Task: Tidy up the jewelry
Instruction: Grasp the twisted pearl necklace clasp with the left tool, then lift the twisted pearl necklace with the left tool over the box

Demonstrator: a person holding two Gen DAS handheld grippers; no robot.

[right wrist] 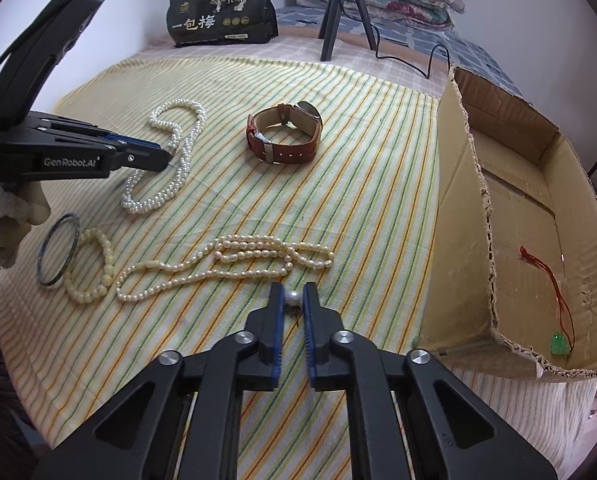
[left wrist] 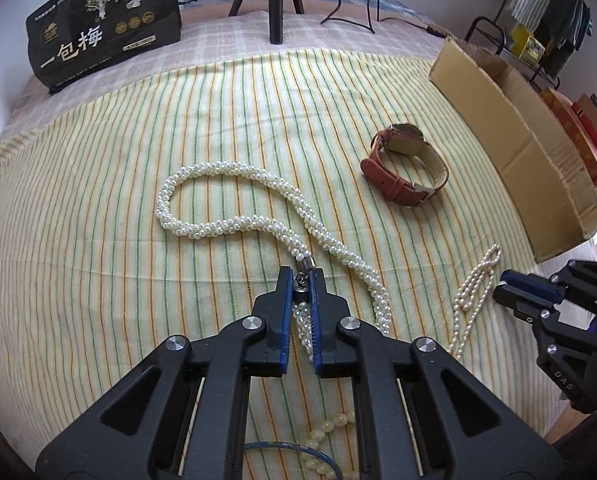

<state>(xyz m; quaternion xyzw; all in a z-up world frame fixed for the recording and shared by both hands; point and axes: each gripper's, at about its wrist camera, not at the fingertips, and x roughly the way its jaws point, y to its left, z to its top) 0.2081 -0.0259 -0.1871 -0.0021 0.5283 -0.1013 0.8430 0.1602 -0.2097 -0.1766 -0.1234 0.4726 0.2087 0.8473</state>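
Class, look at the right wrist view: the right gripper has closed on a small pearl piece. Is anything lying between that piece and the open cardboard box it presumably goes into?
Nothing visible does. The right gripper pinches a pearl earring over bare striped cloth, and the cardboard box sits just to its right. Only the box's torn near wall has to be cleared. The long pearl strand and watch lie away from that path.

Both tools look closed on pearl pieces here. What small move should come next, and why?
Probably lift both tools a little. The left tool pinches the braided pearl necklace at its clasp, the right tool a single pearl, and both pieces lie on the striped cloth; the cardboard box waits alongside.
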